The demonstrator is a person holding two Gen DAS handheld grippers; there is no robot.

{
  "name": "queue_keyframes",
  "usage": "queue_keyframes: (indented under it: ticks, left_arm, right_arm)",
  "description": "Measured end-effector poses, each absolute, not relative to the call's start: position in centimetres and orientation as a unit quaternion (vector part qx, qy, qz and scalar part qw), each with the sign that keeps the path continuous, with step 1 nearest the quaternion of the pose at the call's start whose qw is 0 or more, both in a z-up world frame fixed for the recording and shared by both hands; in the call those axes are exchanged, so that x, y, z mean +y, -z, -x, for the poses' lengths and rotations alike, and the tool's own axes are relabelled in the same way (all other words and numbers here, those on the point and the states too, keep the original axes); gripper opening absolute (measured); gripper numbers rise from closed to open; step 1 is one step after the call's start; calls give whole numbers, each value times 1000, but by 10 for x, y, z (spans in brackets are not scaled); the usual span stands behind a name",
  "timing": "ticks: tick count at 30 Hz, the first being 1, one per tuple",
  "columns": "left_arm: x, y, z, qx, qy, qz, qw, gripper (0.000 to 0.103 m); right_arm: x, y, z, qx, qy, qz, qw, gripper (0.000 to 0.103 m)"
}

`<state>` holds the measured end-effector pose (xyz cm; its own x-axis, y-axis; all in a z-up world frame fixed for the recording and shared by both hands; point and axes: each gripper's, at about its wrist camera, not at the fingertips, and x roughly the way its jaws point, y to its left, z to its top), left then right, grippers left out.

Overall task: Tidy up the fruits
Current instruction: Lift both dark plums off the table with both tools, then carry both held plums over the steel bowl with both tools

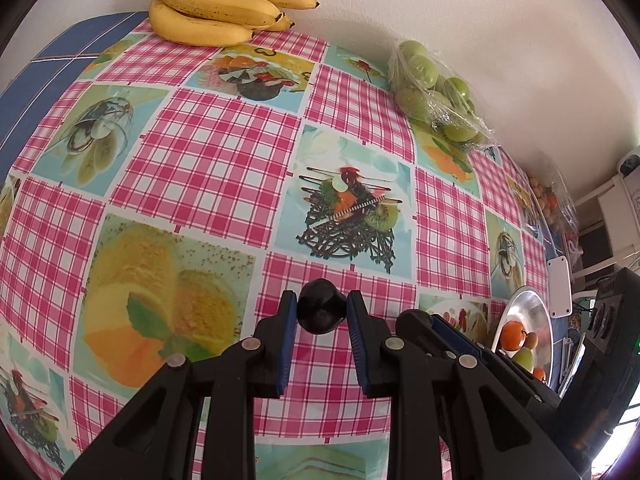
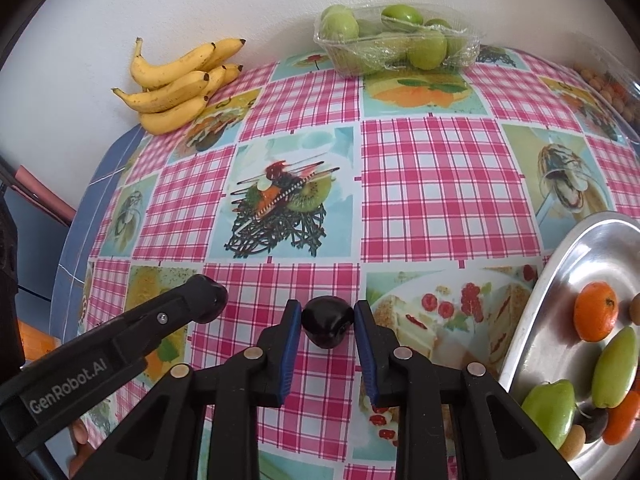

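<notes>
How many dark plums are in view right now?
3: one in the left gripper, one in the right gripper, one on the metal tray partly under other fruit; more may be hidden.

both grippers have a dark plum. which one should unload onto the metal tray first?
Right. The right gripper holds its dark plum just beside the metal tray. The left gripper sits farther from the tray, with the right one between.

Pink-checked tablecloth (image 2: 432, 184), yellow bananas (image 2: 176, 80), dark plum (image 2: 326, 326)

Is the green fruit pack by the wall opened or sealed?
Sealed: clear film still stretches over the green fruit pack, wrinkled across the fruits inside.
</notes>
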<state>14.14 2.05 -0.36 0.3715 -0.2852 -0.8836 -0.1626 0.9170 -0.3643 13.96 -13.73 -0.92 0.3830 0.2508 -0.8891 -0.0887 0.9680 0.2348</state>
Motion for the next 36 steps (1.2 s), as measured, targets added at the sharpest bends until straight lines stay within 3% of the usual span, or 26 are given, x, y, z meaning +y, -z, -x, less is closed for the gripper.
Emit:
queue_keyframes:
  ticks: [25,36]
  left_arm:
    - [-4,-46,-113,516,53,154,841,27]
    - [-39,-53,-96,511,68,109,850,27]
  right_arm:
    - [-179,-58,-84,512,-63,-82,853,29]
    - [-213,-60,-58,519,-43,-109,847,29]
